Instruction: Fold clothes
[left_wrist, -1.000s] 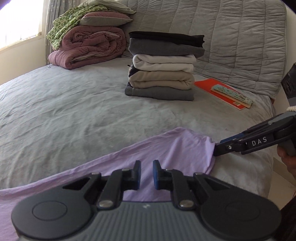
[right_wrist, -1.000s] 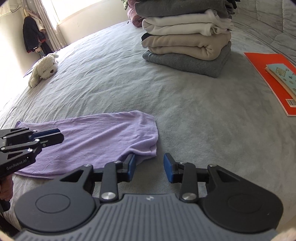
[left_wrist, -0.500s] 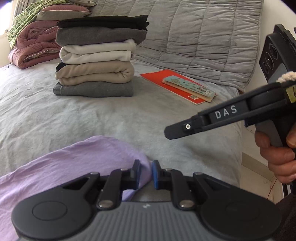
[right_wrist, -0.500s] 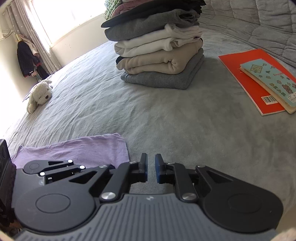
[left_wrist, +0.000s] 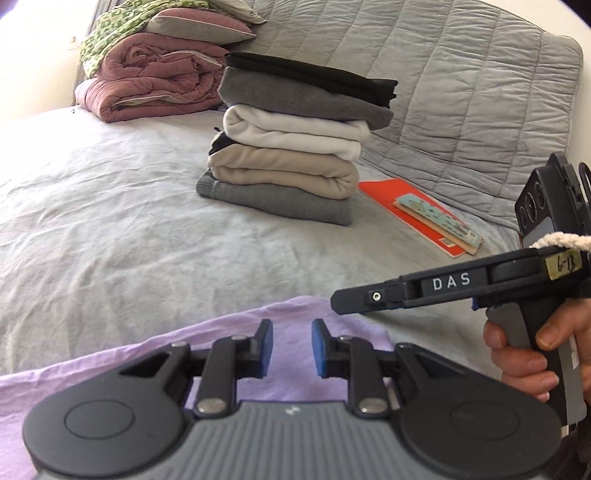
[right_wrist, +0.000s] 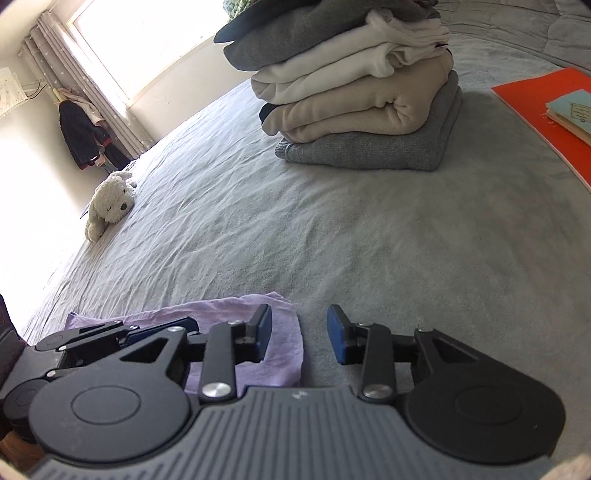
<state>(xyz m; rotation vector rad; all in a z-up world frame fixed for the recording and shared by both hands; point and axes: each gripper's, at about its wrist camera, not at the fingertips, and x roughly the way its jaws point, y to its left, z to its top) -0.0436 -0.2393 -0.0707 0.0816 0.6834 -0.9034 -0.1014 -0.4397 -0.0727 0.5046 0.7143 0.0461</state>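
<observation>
A lilac garment (left_wrist: 110, 373) lies flat on the grey bed (left_wrist: 110, 229) at the near edge. My left gripper (left_wrist: 291, 350) hovers over its folded end, pads apart, nothing pinched between them. In the right wrist view the same lilac garment (right_wrist: 284, 354) ends under the left finger of my right gripper (right_wrist: 300, 334). That gripper's jaws are opening with only bedspread in the gap. The right gripper (left_wrist: 341, 299), held by a hand (left_wrist: 517, 358), points in from the right just past the cloth's edge. The left gripper (right_wrist: 110, 332) shows low on the left.
A stack of folded clothes (left_wrist: 291, 147) (right_wrist: 362, 103) stands mid-bed. An orange book (left_wrist: 402, 195) with a smaller booklet on it lies to its right. Rolled quilts and pillows (left_wrist: 147, 77) sit at the back left, a white plush toy (right_wrist: 110, 199) far left.
The right gripper's jaws, nearly shut half a second ago, now stand apart. The left jaws are a little wider. Both grippers have shifted along the lilac cloth's end.
</observation>
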